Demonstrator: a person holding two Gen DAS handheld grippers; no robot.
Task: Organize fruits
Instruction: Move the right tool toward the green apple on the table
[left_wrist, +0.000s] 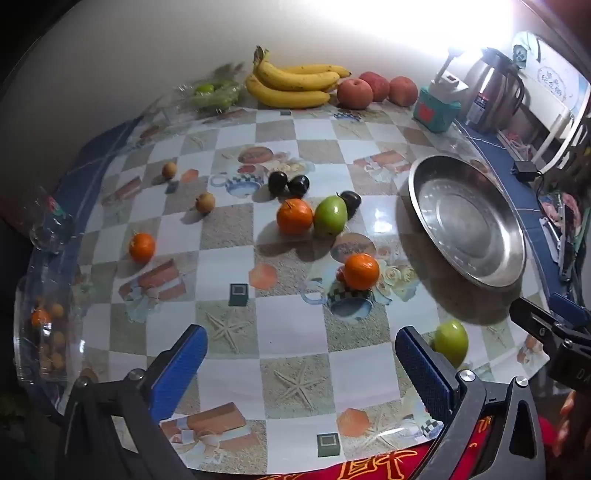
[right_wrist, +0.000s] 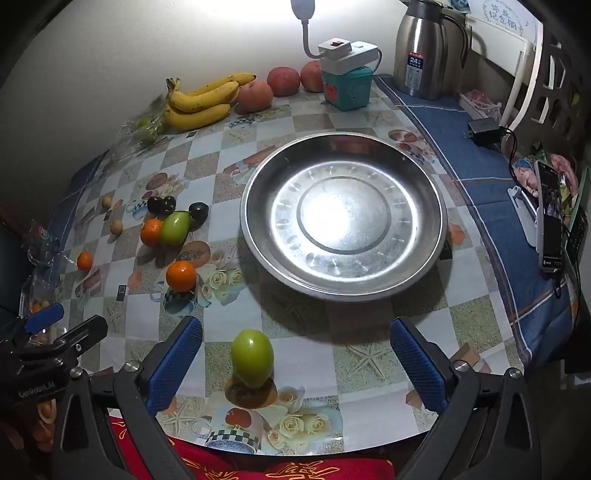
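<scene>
Steel basin (right_wrist: 343, 218) sits bare at the table's right, presumably to collect the scattered fruit. Nearest, a green fruit (right_wrist: 252, 357) stands between the wide-open, empty right gripper (right_wrist: 295, 363); the left gripper (left_wrist: 301, 363) hovers equally open, holding nothing.

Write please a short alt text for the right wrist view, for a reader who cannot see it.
An open right gripper hovers over a green fruit on a checkered table, before an empty steel pan. Oranges, dark plums, bananas and apples lie farther left and back.
</scene>
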